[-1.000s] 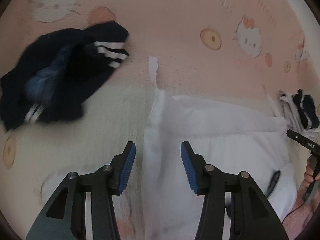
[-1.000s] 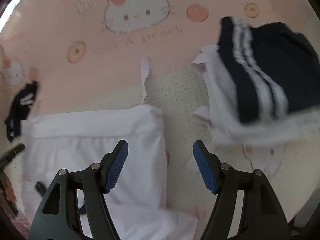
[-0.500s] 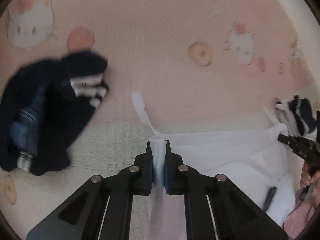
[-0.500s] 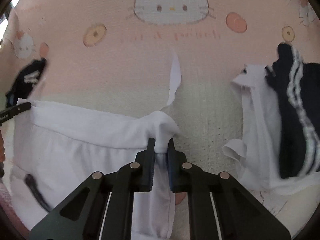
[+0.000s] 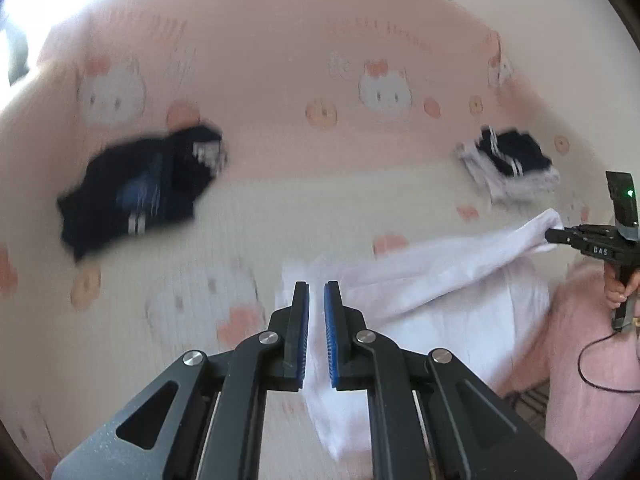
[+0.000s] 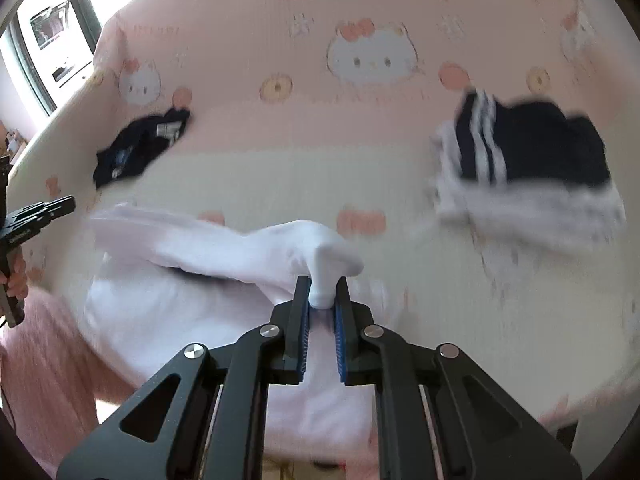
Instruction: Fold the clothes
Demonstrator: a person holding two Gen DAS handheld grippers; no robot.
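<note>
A white garment (image 5: 440,300) lies on the bed and is stretched between both grippers. My left gripper (image 5: 316,286) is shut on one top corner, white cloth showing between its blue pads. My right gripper (image 6: 322,280) is shut on the other corner, which bunches up above its fingertips (image 6: 301,284). The white garment (image 6: 192,280) hangs raised along its held edge. Each gripper shows in the other's view: the right gripper (image 5: 554,236) at the far right, the left gripper (image 6: 68,202) at the far left.
A crumpled navy garment with white stripes (image 5: 140,188) lies to the left on the pink cartoon bedspread (image 5: 320,60). A stack of navy cloth on white (image 6: 532,152) sits to the right. A person's pink sleeve (image 5: 592,360) is near the bed's front edge. A window (image 6: 44,32) is at the far left.
Both grippers went from open to shut on the white garment's top corners. They then rose and drew back toward the person, lifting that edge off the bed.
</note>
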